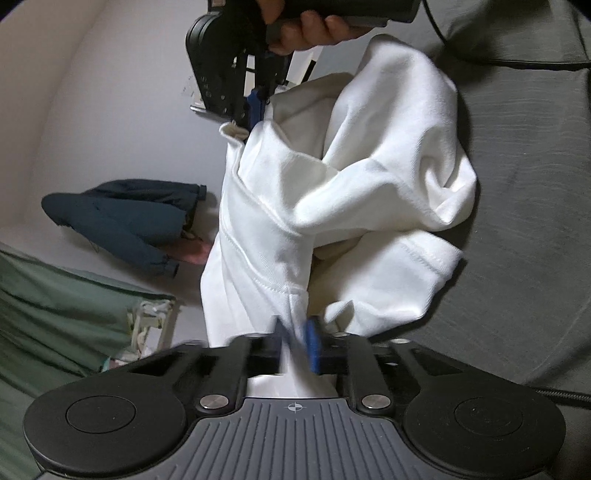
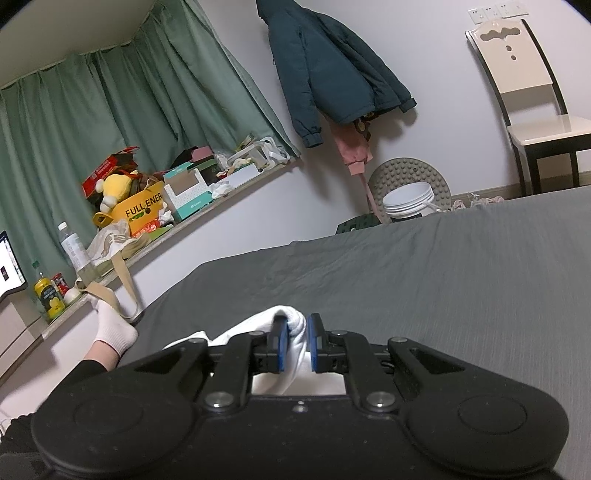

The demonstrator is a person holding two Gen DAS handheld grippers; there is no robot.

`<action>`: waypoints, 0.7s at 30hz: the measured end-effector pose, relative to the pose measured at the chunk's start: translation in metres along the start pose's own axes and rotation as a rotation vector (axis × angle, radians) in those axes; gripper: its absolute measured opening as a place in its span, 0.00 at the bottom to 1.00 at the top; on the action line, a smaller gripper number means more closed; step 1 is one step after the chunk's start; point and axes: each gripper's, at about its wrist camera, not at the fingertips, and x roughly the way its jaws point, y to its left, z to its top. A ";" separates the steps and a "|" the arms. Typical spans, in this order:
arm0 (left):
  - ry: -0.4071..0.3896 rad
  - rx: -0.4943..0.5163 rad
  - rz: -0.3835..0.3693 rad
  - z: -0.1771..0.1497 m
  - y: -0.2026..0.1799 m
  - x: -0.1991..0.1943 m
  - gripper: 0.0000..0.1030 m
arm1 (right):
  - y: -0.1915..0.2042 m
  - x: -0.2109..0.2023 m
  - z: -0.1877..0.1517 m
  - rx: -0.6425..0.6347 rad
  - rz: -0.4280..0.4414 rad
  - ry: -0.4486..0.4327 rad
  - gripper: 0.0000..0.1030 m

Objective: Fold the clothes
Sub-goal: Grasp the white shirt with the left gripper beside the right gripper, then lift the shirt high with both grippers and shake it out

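**Fold hasn't started yet, shirt's still in the air**

Both grippers are pinching the same white shirt (image 1: 332, 192), so it's at the pick-up-and-spread stage, not folding proper.

The left gripper (image 1: 293, 341) has its blue pads pressed onto a bunch of fabric, looks like near a hem or seam, though that bit is blurred. The right gripper (image 1: 258, 105) shows at the top of the left view, clamped on another edge of the shirt, with the person's hand (image 1: 306, 29) around its handle. In the right view that same gripper (image 2: 295, 332) has a wad of white cloth squeezed between its fingers.

The shirt hangs bunched and twisted between the 2 grips, above the grey bed (image 2: 443, 280). Part of it seems to brush the sheet, I can't tell for sure.

What's done, as I read it: 2 grips secured, shirt lifted. What's left: pretty much everything. It needs pulling out flat, laying on the bed, then sleeves in and body folded over. No crease or fold is visible so far.
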 end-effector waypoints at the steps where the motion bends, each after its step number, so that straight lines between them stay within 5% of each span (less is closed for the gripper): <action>1: 0.001 -0.003 -0.003 -0.001 0.001 0.000 0.07 | 0.000 0.000 0.000 -0.002 -0.001 0.000 0.11; 6: -0.007 -0.075 0.016 -0.005 0.024 -0.007 0.06 | 0.005 -0.006 0.000 -0.048 0.003 -0.008 0.14; 8: -0.004 -0.152 0.023 -0.009 0.043 -0.013 0.06 | 0.012 -0.011 0.000 -0.111 0.004 -0.011 0.24; 9: -0.003 -0.191 0.027 -0.011 0.053 -0.016 0.06 | 0.017 -0.014 -0.001 -0.161 -0.006 -0.015 0.37; 11: 0.006 -0.281 0.030 -0.018 0.074 -0.021 0.06 | 0.030 -0.022 -0.006 -0.296 -0.028 -0.030 0.46; 21: 0.017 -0.449 0.108 -0.044 0.131 -0.022 0.06 | 0.118 -0.039 -0.078 -1.145 -0.200 -0.054 0.45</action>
